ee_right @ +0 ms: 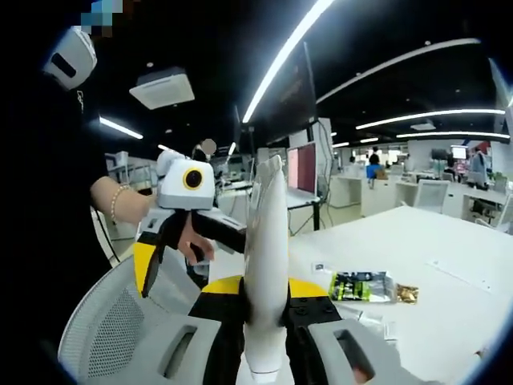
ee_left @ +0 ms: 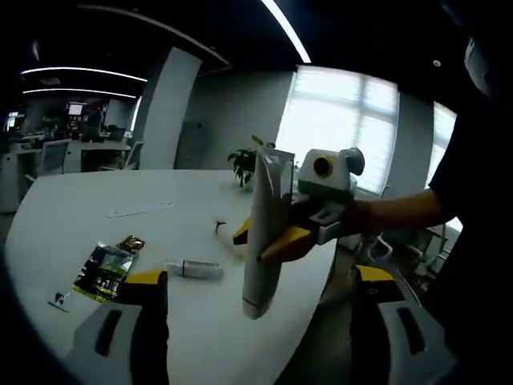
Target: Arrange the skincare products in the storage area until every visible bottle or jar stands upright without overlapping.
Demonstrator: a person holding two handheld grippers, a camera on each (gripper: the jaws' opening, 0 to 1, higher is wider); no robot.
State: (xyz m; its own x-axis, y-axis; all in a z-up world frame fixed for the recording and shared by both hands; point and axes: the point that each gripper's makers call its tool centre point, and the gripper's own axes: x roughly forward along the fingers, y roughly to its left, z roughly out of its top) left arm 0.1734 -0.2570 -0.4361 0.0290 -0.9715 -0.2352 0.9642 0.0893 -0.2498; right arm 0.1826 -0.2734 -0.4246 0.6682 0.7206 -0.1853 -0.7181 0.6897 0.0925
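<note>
1. Left gripper view: green packet [ee_left: 105,271] lying on the white surface [ee_left: 96,216], small white bottle [ee_left: 195,269] on its side next to it.
2. Left gripper [ee_left: 260,309] is wide open, nothing in it.
3. Right gripper [ee_left: 276,233] is clamped on a white tube [ee_left: 264,233], held up in the air above the surface's edge.

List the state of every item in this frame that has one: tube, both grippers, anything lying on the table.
White tube: held off the table, cap end down, clamped in the right gripper.
Right gripper: shut on the white tube.
Left gripper: open, nothing between its jaws.
Green sachet: lying flat on the white table.
Small white tube: lying on its side on the table.
</note>
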